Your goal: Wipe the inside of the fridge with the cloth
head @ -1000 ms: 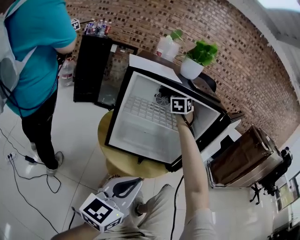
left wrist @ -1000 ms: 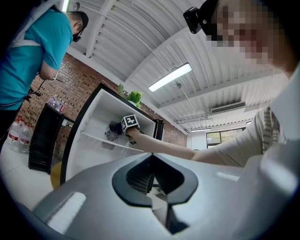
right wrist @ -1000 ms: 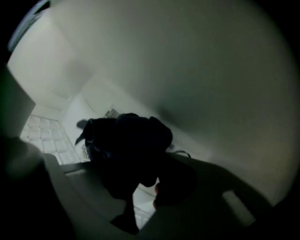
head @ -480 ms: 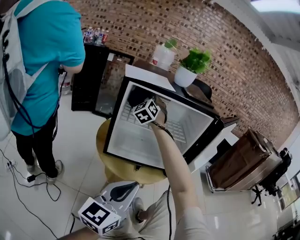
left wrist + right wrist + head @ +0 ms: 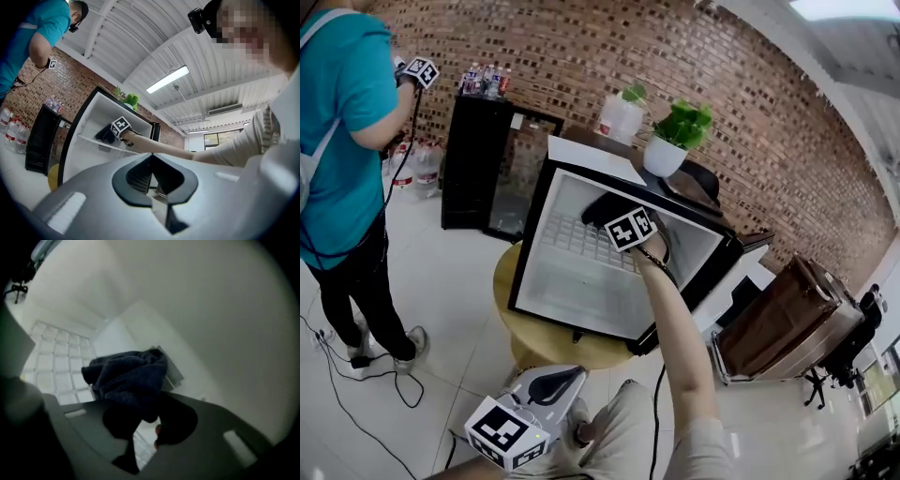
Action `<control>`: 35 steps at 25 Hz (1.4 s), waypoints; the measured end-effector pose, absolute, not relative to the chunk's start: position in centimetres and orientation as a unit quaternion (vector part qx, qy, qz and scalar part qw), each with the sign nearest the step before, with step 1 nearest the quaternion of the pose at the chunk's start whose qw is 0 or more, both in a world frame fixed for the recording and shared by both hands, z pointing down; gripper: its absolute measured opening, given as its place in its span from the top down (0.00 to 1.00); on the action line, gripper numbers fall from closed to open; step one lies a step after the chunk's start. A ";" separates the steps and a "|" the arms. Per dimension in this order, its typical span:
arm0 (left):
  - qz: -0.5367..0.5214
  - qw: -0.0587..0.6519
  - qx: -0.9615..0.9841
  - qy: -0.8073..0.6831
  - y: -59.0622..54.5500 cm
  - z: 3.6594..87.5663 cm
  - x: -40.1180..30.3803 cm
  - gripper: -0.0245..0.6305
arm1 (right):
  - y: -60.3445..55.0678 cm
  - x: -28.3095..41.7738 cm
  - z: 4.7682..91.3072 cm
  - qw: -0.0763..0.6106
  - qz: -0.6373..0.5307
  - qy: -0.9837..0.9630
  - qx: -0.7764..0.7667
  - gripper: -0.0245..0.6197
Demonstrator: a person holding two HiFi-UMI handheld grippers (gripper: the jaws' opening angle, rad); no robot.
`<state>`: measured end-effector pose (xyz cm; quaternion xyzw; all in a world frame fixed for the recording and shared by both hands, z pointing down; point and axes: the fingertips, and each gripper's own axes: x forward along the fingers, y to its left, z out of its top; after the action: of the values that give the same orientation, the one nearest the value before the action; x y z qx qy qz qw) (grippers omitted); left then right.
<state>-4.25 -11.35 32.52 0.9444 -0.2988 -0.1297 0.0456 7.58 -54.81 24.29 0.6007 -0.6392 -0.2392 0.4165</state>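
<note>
Square black-and-white patterns on marker cube (image 5: 630,229); print on bottles (image 5: 485,80) too small to read. Dark navy cloth (image 5: 126,376) clamped in right gripper (image 5: 145,425), jaws pinched tight on its near end. Sits inside white-walled fridge (image 5: 581,281), high up near back wall, above wire shelf (image 5: 577,234). Long axis runs out from jaws toward back wall. Looks like terry (crumpled into a loose wad, folds showing). Left gripper (image 5: 151,180) low by lap, jaws pressed together.

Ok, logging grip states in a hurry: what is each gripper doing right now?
Left gripper: closed, holding nothing.
Right gripper: closed on the dark cloth.
</note>
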 end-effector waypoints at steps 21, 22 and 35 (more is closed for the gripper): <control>-0.139 0.061 0.942 -0.300 -10.9 32.7 -5.3 0.96 | -56.1 -1.3 28.1 0.519 -0.310 -0.571 0.556 0.90; -0.138 0.063 0.942 -0.299 -10.9 32.7 -5.3 0.96 | -56.3 0.2 27.9 0.531 -0.314 -0.552 0.561 0.90; -0.143 0.071 0.950 -0.268 -9.8 31.9 -3.7 0.96 | -50.5 17.6 26.2 0.732 -0.263 -0.317 0.543 0.90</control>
<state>-3.75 -9.80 31.87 0.9500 -0.2683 -0.1430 0.0708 17.59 -50.48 26.21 0.5429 -0.3173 -0.2626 0.7319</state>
